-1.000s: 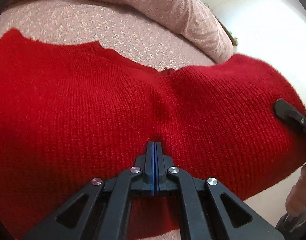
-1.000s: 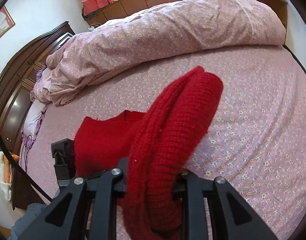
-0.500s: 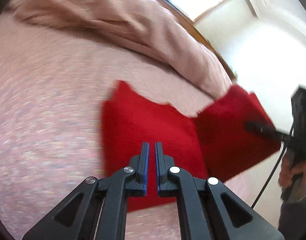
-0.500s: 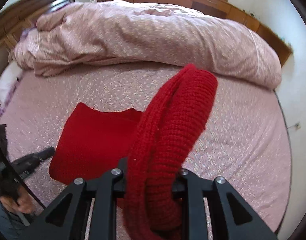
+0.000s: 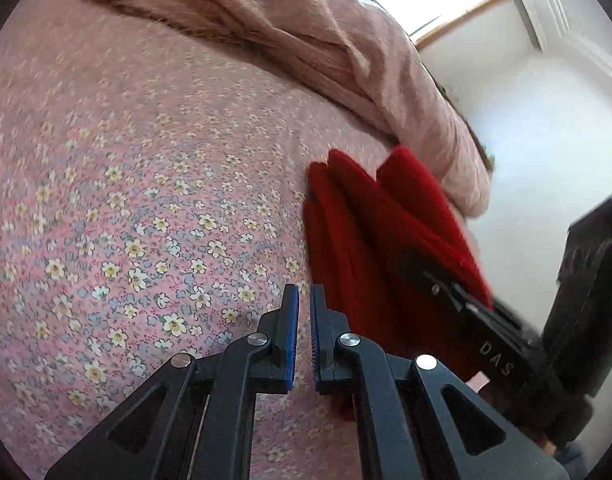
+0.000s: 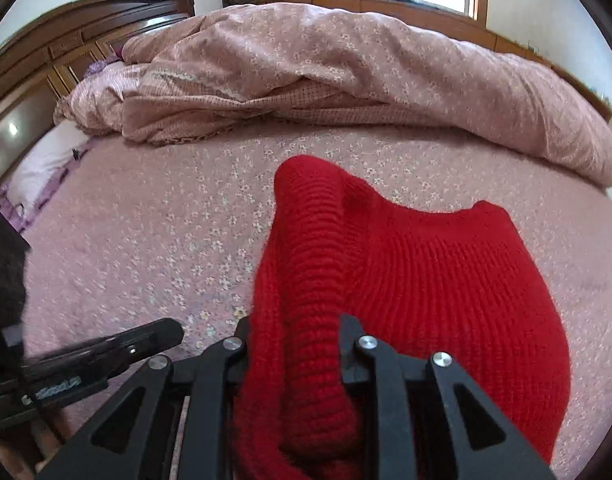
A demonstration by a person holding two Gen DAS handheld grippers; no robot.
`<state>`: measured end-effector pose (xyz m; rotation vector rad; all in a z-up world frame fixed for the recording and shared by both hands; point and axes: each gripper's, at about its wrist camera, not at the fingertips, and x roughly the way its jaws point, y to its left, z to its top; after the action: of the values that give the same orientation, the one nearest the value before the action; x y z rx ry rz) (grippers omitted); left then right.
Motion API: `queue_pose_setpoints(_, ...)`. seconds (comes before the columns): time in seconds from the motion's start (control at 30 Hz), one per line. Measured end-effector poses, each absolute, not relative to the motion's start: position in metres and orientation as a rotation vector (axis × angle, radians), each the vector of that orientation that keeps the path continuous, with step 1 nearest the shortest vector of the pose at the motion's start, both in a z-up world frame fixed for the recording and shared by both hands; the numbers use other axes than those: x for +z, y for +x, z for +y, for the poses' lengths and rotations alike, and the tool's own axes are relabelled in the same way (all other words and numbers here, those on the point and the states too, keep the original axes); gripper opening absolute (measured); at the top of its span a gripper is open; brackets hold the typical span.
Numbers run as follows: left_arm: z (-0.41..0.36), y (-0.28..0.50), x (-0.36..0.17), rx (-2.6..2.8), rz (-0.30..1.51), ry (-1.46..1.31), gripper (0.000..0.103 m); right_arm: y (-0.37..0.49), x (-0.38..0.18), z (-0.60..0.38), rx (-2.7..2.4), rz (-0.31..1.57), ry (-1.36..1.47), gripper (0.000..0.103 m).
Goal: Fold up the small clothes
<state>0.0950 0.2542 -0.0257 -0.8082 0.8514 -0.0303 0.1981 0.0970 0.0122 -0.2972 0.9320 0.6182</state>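
Observation:
A red knit sweater (image 6: 446,280) lies folded on the floral bed sheet (image 6: 145,240). My right gripper (image 6: 295,324) is shut on a thick bunched fold of it, and the fold hangs over the flat part just above the bed. In the left wrist view the sweater (image 5: 366,220) sits to the right, with the right gripper (image 5: 426,272) clamped on its near edge. My left gripper (image 5: 303,292) hovers over bare sheet just left of the sweater. Its jaws stand a narrow slit apart with nothing between them. Its finger (image 6: 161,332) shows low at the left in the right wrist view.
A rumpled pink duvet (image 6: 346,80) runs across the far side of the bed. A dark wooden headboard (image 6: 65,48) and a pillow (image 6: 45,160) are at the far left. A white wall (image 5: 546,140) and dark furniture (image 5: 586,280) stand past the bed's right edge.
My left gripper has pulled off the sweater and now hangs over bare sheet, jaws slightly parted. The right gripper has carried its fold across and down onto the rest of the sweater.

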Motion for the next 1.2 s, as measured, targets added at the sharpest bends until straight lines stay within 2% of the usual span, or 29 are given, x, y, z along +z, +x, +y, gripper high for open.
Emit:
queue_pose_setpoints(0.07,0.250,0.097,-0.024,-0.028,0.858,-0.777,0.000,0.195,0.016,0.095,0.614,0.920,-0.310,0.024)
queue_pose_setpoints(0.17,0.246,0.108,-0.025,-0.042,0.861,-0.797,0.000,0.197,0.024,0.090,0.649,0.953,-0.283,0.038)
queue_pose_setpoints(0.2,0.246,0.109,-0.024,-0.048,0.860,-0.809,0.000,0.200,0.028,0.085,0.696,0.955,-0.238,0.046)
queue_pose_setpoints(0.27,0.247,0.110,-0.021,-0.055,0.860,-0.830,0.007,0.196,0.043,0.063,0.869,0.942,-0.055,0.053)
queue_pose_setpoints(0.33,0.252,0.107,-0.013,-0.061,0.856,-0.859,0.019,0.193,0.053,0.044,0.932,0.933,0.029,0.060)
queue_pose_setpoints(0.4,0.256,0.107,0.005,-0.085,0.836,-0.887,0.026,0.189,0.063,0.024,0.924,0.916,0.048,0.062)
queue_pose_setpoints(0.43,0.256,0.108,0.016,-0.107,0.807,-0.895,0.039,0.188,0.067,0.011,0.917,0.902,0.051,0.063)
queue_pose_setpoints(0.47,0.256,0.109,0.025,-0.125,0.783,-0.900,0.046,0.185,0.072,-0.005,0.902,0.883,0.051,0.064)
queue_pose_setpoints(0.5,0.252,0.107,0.033,-0.156,0.748,-0.919,0.060,0.182,0.076,-0.024,0.881,0.859,0.050,0.065)
queue_pose_setpoints(0.53,0.248,0.106,0.037,-0.185,0.731,-0.946,0.068,0.178,0.077,-0.039,0.863,0.833,0.046,0.068)
queue_pose_setpoints(0.7,0.223,0.118,0.022,-0.267,0.823,-1.078,0.080,0.155,0.059,-0.129,0.708,0.644,-0.011,0.076)
queue_pose_setpoints(0.77,0.209,0.124,0.017,-0.208,0.871,-1.046,0.080,0.155,0.039,-0.151,0.653,0.641,-0.019,0.076)
queue_pose_setpoints(0.9,0.180,0.154,0.001,-0.139,0.961,-1.003,0.080,0.167,-0.003,-0.162,0.645,0.746,-0.002,0.076)
queue_pose_setpoints(1.03,0.166,0.179,0.004,-0.092,0.934,-1.040,0.077,0.172,-0.024,-0.138,0.658,0.796,-0.118,0.076)
queue_pose_setpoints(1.07,0.163,0.182,0.009,-0.086,0.912,-1.039,0.072,0.175,-0.026,-0.132,0.669,0.807,-0.131,0.076)
queue_pose_setpoints(1.13,0.159,0.182,0.015,-0.066,0.895,-0.999,0.037,0.180,-0.023,-0.126,0.686,0.800,-0.117,0.076)
queue_pose_setpoints(1.2,0.154,0.186,0.028,-0.075,0.865,-0.952,0.024,0.185,-0.016,-0.122,0.673,0.765,-0.112,0.076)
